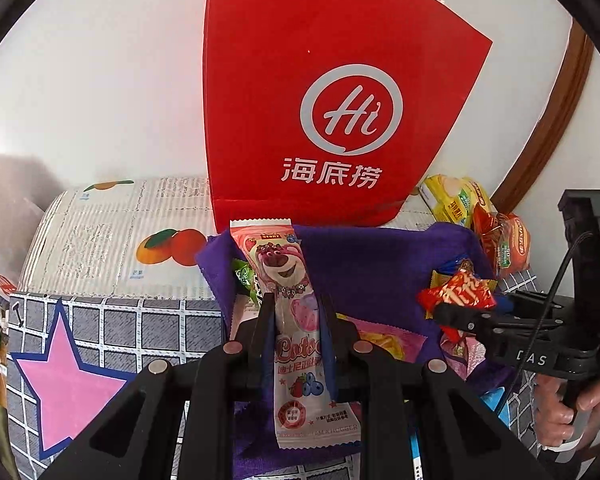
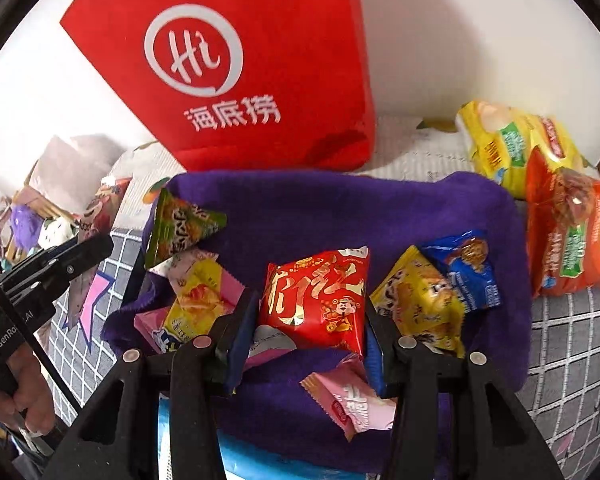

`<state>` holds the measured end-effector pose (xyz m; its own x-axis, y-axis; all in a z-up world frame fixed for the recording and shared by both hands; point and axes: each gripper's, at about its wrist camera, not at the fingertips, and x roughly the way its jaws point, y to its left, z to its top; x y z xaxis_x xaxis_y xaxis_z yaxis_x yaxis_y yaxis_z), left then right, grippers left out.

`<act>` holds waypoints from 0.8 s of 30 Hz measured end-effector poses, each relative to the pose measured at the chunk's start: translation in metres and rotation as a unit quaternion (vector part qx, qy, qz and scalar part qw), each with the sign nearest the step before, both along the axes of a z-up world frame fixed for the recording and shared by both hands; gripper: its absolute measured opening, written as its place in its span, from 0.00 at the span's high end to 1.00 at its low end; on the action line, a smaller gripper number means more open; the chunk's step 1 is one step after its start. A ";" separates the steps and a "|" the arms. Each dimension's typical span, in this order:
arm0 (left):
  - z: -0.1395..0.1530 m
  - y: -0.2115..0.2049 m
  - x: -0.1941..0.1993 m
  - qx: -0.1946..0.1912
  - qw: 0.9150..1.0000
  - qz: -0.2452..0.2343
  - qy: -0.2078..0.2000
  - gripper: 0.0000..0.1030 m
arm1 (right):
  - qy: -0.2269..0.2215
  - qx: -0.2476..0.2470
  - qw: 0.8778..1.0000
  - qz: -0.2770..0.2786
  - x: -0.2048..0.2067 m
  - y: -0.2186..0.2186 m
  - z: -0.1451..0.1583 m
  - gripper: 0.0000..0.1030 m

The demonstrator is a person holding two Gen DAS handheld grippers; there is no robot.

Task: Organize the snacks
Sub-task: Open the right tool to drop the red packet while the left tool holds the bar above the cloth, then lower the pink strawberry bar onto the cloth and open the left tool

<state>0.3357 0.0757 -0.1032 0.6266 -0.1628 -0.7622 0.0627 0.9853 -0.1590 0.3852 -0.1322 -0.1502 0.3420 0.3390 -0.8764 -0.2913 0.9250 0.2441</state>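
My left gripper [image 1: 296,304] is shut on a pink bear-print snack bar [image 1: 282,264], which stands upright above the left end of a purple cloth [image 1: 372,264]. The same gripper [image 2: 94,246] and bar [image 2: 102,204] show at the left edge of the right wrist view. My right gripper [image 2: 312,310] is shut on a red packet with gold lettering [image 2: 316,292], its pads pressing both sides, just over the purple cloth [image 2: 340,208]. In the left wrist view that right gripper [image 1: 450,312] holds the red packet [image 1: 460,294] at the right.
Several loose snacks lie on the cloth: a green packet [image 2: 180,224], a yellow one [image 2: 420,300], a blue one [image 2: 468,268], pink ones [image 2: 356,404]. A red paper bag [image 2: 240,60] stands behind against the wall. Yellow [image 2: 512,144] and orange [image 2: 572,236] packs lie right. A checked sheet [image 1: 100,320] covers the surface.
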 end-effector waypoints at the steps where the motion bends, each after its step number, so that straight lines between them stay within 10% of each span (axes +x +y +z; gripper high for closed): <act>1: 0.000 0.000 0.000 0.001 1.000 0.000 0.000 0.82 | 0.004 0.000 1.000 0.003 0.000 0.000 -0.002 0.51; 24: -0.005 -0.012 0.003 -0.022 0.999 -0.033 0.009 0.82 | -0.035 0.016 0.999 -0.032 -0.006 -0.023 0.031 0.51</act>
<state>0.3383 0.0642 -0.1079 0.6003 -0.2372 -0.7638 0.1241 0.9711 -0.2040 0.3794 -0.1552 -0.1197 0.4232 0.3413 -0.8393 -0.2488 0.9345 0.2545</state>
